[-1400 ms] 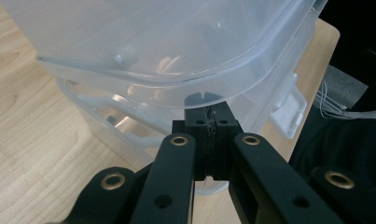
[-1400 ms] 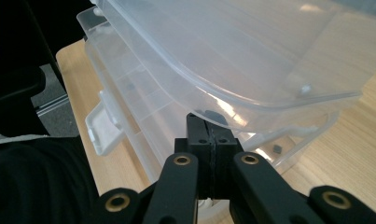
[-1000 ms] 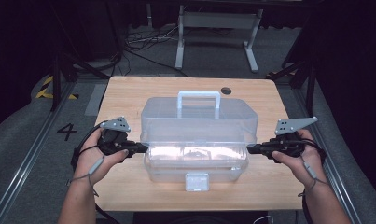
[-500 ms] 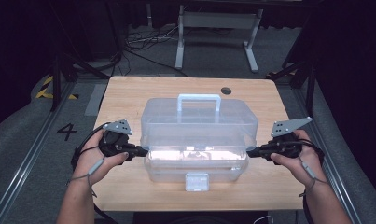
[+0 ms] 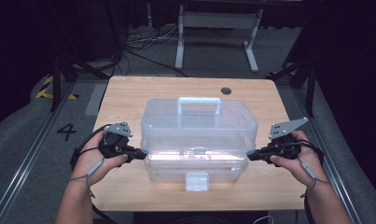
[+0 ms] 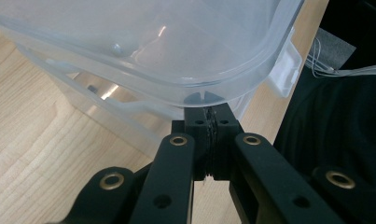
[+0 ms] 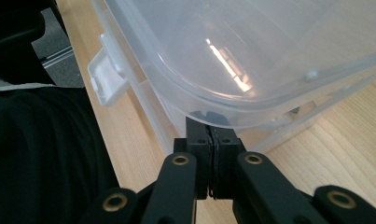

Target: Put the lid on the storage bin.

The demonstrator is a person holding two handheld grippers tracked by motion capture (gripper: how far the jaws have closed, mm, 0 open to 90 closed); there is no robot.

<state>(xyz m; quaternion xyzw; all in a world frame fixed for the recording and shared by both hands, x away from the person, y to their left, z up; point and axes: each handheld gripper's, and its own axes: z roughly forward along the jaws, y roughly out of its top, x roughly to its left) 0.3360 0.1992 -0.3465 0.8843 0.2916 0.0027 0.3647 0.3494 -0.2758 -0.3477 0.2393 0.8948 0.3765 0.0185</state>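
Observation:
A clear plastic box stands mid-table, its base under a hinged lid with a white handle. The lid's front edge is raised off the base, leaving a bright gap. A white latch hangs at the front of the base. My left gripper is shut, its tips tucked under the lid's left rim. My right gripper is shut too, tips beneath the right rim. In the gripper views both pairs of jaws are pressed together, left gripper, right gripper, with nothing between them.
The wooden table has a round cable hole at the back right. Bare wood lies on either side of the box. Beyond the table a white metal stand and cables lie on the grey floor.
The lid's front edge has tipped up a little, and the gap over the base has widened. Both hands have stayed almost in place.

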